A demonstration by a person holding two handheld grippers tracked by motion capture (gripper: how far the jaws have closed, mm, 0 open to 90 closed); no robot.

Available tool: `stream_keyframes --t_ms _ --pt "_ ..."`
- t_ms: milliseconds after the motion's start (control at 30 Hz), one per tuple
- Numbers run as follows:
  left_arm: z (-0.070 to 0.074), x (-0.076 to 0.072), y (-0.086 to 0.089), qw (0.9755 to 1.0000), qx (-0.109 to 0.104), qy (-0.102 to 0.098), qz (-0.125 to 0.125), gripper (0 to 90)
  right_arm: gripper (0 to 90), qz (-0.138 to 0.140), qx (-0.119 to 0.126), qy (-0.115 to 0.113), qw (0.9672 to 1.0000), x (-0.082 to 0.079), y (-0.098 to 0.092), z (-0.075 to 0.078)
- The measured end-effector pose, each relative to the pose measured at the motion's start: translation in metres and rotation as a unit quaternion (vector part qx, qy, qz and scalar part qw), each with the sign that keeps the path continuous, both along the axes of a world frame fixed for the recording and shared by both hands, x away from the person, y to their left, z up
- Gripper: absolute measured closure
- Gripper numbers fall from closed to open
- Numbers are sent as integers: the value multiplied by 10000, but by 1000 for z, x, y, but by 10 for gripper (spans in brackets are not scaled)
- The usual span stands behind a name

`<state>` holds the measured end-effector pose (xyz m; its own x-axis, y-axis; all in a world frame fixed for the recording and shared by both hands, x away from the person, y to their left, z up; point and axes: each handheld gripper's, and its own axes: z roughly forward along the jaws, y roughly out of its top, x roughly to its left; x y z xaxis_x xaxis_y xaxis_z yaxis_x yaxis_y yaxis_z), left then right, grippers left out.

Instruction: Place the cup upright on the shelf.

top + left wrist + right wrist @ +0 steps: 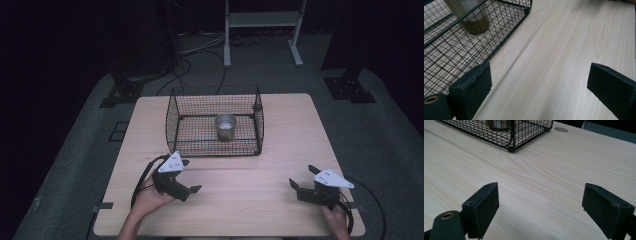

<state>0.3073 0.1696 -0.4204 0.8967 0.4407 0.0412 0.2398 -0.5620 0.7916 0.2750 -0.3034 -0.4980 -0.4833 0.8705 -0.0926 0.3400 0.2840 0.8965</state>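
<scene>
Two claws wait apart on your pale desk (280, 150), its near half bare, likely to leave you room to work. Beyond them stands the wire basket (172, 117), open-topped so you can reach in from above, with the metal cup (225, 127) upright inside, right of centre. Your left claw (187, 176), nearest the basket's front, gapes empty; your right claw (301, 176) does too.

At lower left of the high view, the left gripper (189, 176) is showing a black body, a pale three-cornered plate and a looping black cable. The right gripper (302, 176), lower right, is wearing the same plate. Brass eyelets are glinting beside their blocky black jaws.
</scene>
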Motion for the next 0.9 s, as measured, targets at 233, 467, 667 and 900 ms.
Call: stream_keyframes --t_ms 233,467,667,900 --pt "-5 -8 9 9999 -54 -14 105 47 134 -2 -4 0 10000 0 0 0" --pt "-9 -15 18 9996 -195 -3 199 40 134 -9 -2 1 10000 0 0 0" --pt "-15 -23 26 9988 -315 -83 363 37 134 -13 -3 -4 10000 0 0 0" --pt "-28 -34 36 9973 -466 -142 542 30 134 -29 7 -8 10000 0 0 0"
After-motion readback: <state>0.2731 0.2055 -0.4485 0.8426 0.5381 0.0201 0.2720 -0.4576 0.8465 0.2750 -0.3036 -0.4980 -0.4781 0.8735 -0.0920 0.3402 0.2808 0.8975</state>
